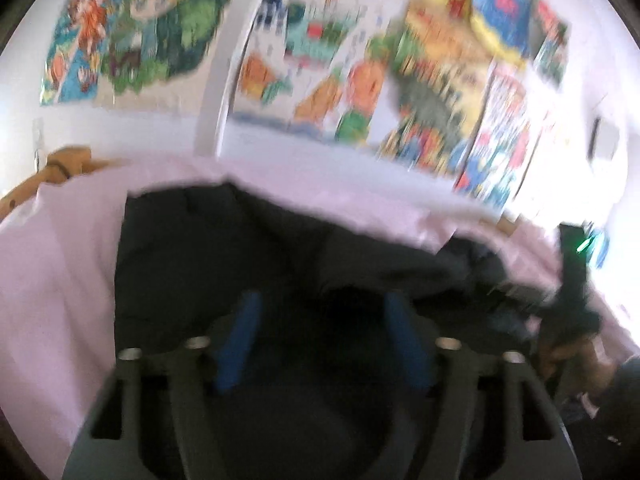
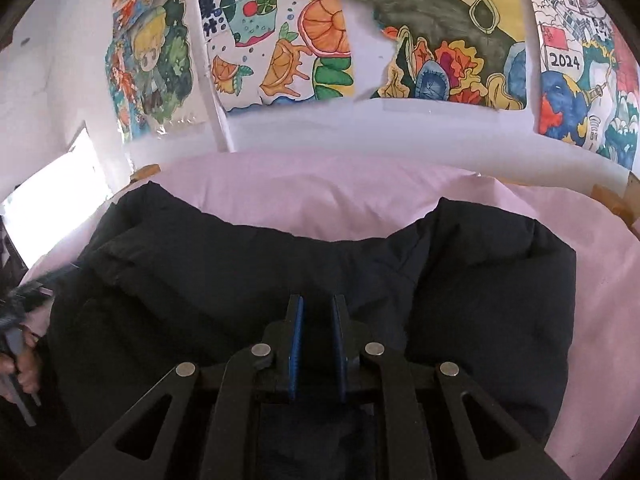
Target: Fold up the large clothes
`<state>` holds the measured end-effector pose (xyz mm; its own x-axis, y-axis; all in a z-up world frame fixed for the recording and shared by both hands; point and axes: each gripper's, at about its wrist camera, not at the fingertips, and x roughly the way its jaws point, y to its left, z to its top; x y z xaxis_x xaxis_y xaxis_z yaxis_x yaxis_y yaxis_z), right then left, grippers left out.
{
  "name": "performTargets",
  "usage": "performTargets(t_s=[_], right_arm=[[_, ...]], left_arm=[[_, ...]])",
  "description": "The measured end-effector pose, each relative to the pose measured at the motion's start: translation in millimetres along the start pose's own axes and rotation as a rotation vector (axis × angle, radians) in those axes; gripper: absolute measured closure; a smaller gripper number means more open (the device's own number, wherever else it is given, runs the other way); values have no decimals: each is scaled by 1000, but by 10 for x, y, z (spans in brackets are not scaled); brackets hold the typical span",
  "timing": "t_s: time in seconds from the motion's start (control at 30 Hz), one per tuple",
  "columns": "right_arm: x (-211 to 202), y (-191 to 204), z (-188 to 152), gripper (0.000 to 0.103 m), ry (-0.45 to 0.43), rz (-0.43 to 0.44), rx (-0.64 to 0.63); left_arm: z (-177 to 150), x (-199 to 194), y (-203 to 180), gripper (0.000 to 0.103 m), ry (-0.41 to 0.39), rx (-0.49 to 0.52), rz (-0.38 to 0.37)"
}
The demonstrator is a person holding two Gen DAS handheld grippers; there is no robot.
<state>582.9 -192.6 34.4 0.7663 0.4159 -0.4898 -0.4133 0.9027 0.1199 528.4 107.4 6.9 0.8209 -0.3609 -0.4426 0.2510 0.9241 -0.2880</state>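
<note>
Right wrist view shows your right gripper (image 2: 318, 312) nearly closed, empty, over the coat (image 2: 280, 280), left gripper (image 1: 320, 312) apart: next, likely grip an edge to fold.

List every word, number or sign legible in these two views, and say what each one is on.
"2024": on a white sign in the drawing with the blue globe, far right of the wall, right wrist view.
"果汁": on the fruit drawing, beside the teal cup, right wrist view.
Small marks along the top of that globe drawing: too small to read.
Left wrist view: the wall drawings are motion-blurred, nothing legible.
</note>
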Motion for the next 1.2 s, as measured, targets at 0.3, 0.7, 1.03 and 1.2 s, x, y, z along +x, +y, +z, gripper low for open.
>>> performTargets(t_s=[0.3, 0.7, 1.03, 1.2], right_arm=[[-2, 68, -90, 89, -3, -30, -50], [560, 73, -202, 89, 89, -36, -128], [930, -30, -227, 89, 99, -37, -112], [793, -3, -278, 89, 70, -45, -122]], left_arm=[[231, 866, -265, 33, 193, 81, 214], [-132, 1371, 11, 28, 231, 155, 225], [-179, 1568, 118, 24, 227, 156, 231], [-152, 1431, 98, 24, 207, 147, 203]])
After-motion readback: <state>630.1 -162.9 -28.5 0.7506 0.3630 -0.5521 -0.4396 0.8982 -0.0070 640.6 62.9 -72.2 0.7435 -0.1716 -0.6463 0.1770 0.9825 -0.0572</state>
